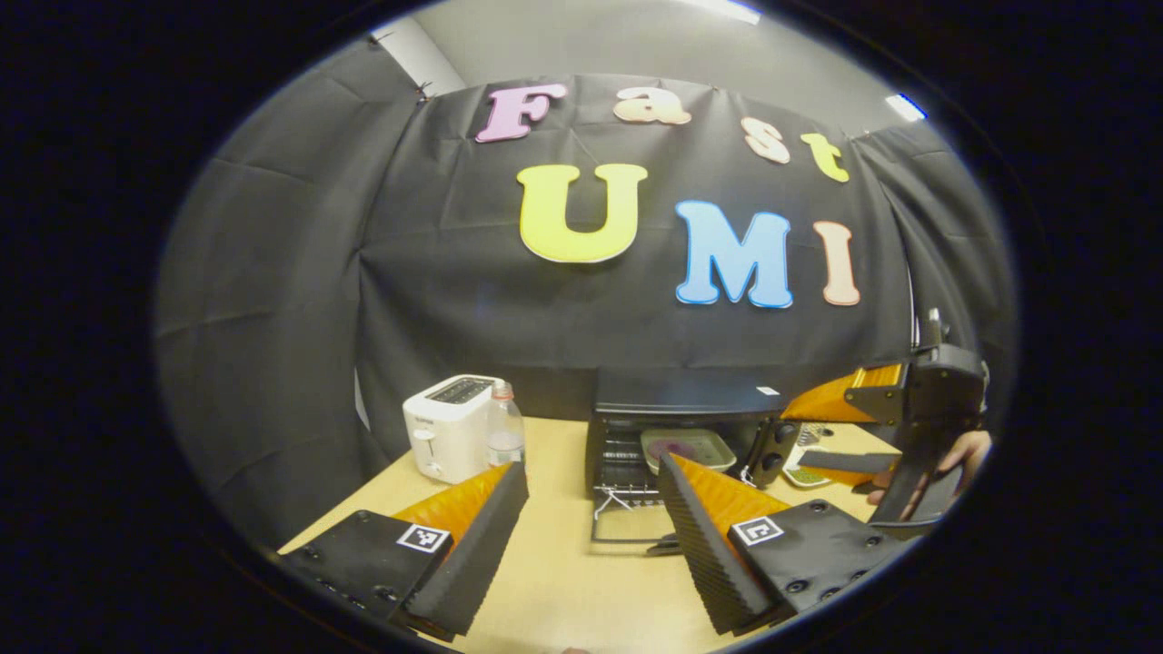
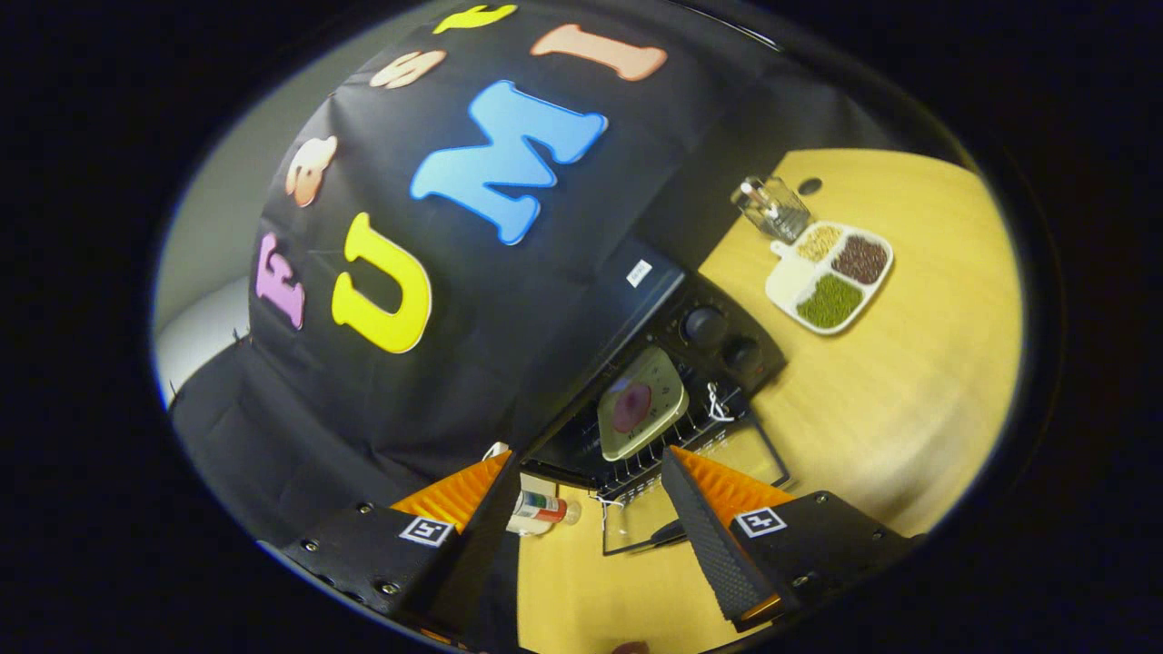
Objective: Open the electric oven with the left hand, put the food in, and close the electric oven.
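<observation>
On the pale wooden table (image 1: 554,581), a boxy white toaster (image 1: 447,439) and a clear plastic bottle (image 1: 504,427) stand near the back edge. Right of them the black electric oven (image 1: 677,427) sits with its glass door (image 1: 627,522) down flat, a shallow tray of food (image 1: 688,445) on its wire rack. The left gripper (image 1: 591,509) has its ribbed fingers wide apart, holding nothing. The right gripper (image 2: 586,509) is likewise spread and empty. A divided dish (image 2: 831,277) of grains lies toward the right edge.

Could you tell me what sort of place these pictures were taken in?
Probably a staged kitchen counter in a recording booth. On the wooden table stand an open electric oven with a plate of food inside and a white toaster, with black cloth hung behind.
</observation>
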A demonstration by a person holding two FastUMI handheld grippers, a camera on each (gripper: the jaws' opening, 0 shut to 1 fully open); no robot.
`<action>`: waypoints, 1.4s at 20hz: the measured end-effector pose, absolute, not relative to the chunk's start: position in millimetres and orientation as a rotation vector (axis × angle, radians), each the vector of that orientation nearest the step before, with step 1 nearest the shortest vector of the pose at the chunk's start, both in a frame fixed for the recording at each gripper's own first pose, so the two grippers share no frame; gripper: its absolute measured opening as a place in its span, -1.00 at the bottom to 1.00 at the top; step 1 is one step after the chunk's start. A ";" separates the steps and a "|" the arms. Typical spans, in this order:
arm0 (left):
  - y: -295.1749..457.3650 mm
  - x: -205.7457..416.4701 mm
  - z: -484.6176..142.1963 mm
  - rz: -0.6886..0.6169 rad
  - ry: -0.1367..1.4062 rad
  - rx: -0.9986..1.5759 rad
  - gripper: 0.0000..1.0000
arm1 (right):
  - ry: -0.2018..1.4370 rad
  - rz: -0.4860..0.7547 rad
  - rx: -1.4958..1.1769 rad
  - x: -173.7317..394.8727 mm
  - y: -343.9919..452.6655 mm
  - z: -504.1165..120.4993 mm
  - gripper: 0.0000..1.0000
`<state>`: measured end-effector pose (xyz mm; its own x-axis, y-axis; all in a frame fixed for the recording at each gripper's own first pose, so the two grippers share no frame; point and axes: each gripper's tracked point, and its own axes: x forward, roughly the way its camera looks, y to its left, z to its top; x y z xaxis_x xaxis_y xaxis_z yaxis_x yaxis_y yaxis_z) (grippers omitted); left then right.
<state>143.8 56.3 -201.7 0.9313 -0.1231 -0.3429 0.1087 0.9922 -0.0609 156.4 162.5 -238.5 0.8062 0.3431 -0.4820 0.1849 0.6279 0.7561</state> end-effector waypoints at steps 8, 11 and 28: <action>11.8 132.3 -266.1 -0.186 0.475 -0.025 1.00 | 0.499 0.155 0.520 108.7 99.5 -182.8 0.94; -4.0 130.2 -296.1 -0.214 0.526 -0.001 1.00 | 0.434 0.162 0.406 93.7 83.3 -160.5 0.93; -76.1 143.2 -449.9 -0.297 0.834 0.027 1.00 | 0.357 -0.092 0.023 52.6 -9.0 -143.8 0.97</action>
<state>143.2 -76.1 -449.9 0.6330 -0.2488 -0.7331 0.2698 0.9585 -0.0924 52.6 -9.0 -143.8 0.9326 -0.0863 -0.3503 0.0943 0.9955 0.0059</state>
